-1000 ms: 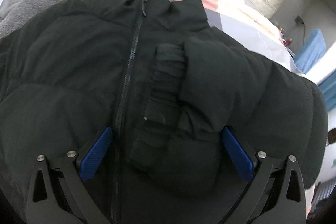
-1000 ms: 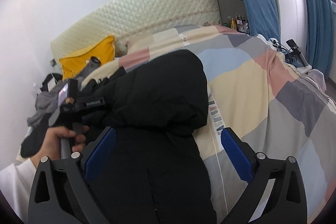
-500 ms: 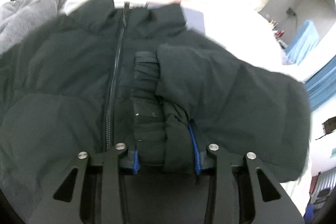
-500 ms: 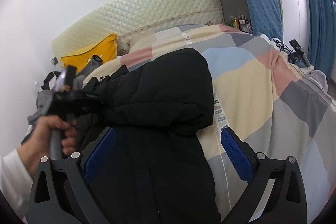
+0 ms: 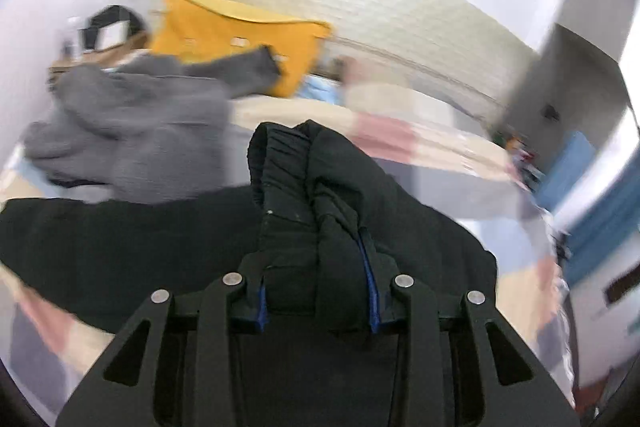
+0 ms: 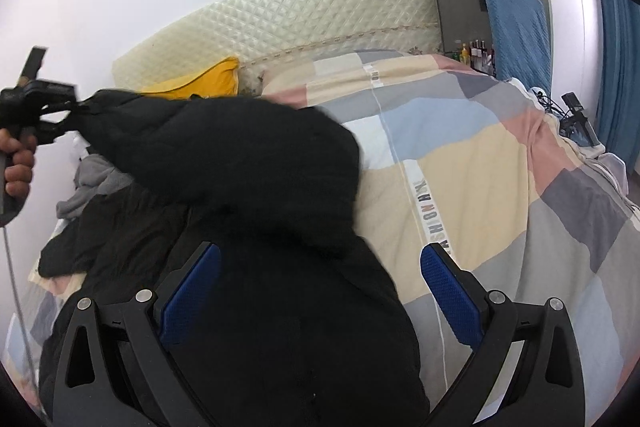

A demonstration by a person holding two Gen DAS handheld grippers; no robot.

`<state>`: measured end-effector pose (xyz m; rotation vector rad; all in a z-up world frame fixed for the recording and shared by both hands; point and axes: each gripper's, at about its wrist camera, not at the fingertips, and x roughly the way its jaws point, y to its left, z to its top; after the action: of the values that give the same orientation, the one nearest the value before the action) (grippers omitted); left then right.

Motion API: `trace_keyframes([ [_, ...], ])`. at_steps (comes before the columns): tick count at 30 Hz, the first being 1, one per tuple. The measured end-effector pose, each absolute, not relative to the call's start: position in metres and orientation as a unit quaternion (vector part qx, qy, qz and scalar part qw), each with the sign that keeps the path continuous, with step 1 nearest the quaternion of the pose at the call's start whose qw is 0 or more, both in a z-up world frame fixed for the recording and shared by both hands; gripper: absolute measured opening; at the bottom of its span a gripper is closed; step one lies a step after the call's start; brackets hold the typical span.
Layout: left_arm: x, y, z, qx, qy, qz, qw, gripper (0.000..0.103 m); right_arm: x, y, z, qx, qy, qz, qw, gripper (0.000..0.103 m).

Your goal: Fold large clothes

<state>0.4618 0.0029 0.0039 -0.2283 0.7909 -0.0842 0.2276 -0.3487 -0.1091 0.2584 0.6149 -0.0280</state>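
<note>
Pinching the ribbed cuff of a sleeve point(image 5: 288, 183), the left gripper point(image 5: 316, 301) is squeezed tight on the puffy black winter jacket point(image 6: 248, 187). The sleeve sticks up between its two blue-padded fingers point(image 5: 367, 291). In the right wrist view that sleeve is stretched out to the side, lifted above the rest of the jacket, and a bare hand point(image 6: 16, 163) grips the handle of the left gripper.

The jacket lies spread on the patchwork bed cover of pink, blue, grey and cream squares point(image 6: 480, 147). The right gripper point(image 6: 320, 291) hangs over the jacket's body with its fingers wide apart and nothing between them.

A fuzzy grey sweater point(image 5: 132, 131) lies in a heap beside the jacket. Behind it a yellow pillow point(image 5: 236, 39) leans on the cream quilted headboard point(image 6: 304, 23).
</note>
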Motion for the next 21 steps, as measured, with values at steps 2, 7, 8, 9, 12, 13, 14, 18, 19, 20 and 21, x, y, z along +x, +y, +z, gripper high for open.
trace_keyframes([
  [2, 0.460, 0.029, -0.007, -0.113, 0.392, -0.005, 0.913, 0.037, 0.228, -0.347, -0.109, 0.127, 0.305, -0.010, 0.944, 0.101],
  [7, 0.460, 0.077, -0.067, -0.111, 0.434, 0.057, 0.892, 0.037, 0.228, -0.347, -0.110, 0.127, 0.306, -0.012, 0.944, 0.101],
  [8, 0.460, 0.079, -0.077, -0.110, 0.439, 0.062, 0.890, 0.037, 0.229, -0.348, -0.111, 0.128, 0.307, -0.013, 0.943, 0.101],
  [9, 0.461, 0.082, -0.090, -0.110, 0.447, 0.067, 0.885, 0.037, 0.230, -0.350, -0.112, 0.130, 0.309, -0.015, 0.942, 0.101],
  [12, 0.461, 0.087, -0.125, -0.111, 0.471, 0.077, 0.872, 0.037, 0.238, -0.356, -0.116, 0.131, 0.313, -0.027, 0.940, 0.101],
  [13, 0.463, 0.090, -0.136, -0.111, 0.476, 0.076, 0.869, 0.037, 0.242, -0.358, -0.117, 0.130, 0.315, -0.030, 0.940, 0.101],
  [14, 0.463, 0.091, -0.144, -0.112, 0.480, 0.075, 0.867, 0.037, 0.246, -0.359, -0.118, 0.128, 0.317, -0.033, 0.939, 0.101],
  [18, 0.466, 0.096, -0.162, -0.109, 0.485, 0.066, 0.865, 0.037, 0.267, -0.359, -0.130, 0.125, 0.329, -0.036, 0.935, 0.101],
  [19, 0.467, 0.096, -0.163, -0.104, 0.484, 0.064, 0.867, 0.037, 0.271, -0.355, -0.135, 0.120, 0.337, -0.032, 0.933, 0.101],
  [20, 0.467, 0.095, -0.165, -0.098, 0.480, 0.062, 0.869, 0.037, 0.276, -0.350, -0.141, 0.111, 0.347, -0.026, 0.931, 0.101],
  [21, 0.466, 0.095, -0.166, -0.094, 0.476, 0.061, 0.872, 0.037, 0.281, -0.344, -0.147, 0.101, 0.359, -0.018, 0.928, 0.101],
])
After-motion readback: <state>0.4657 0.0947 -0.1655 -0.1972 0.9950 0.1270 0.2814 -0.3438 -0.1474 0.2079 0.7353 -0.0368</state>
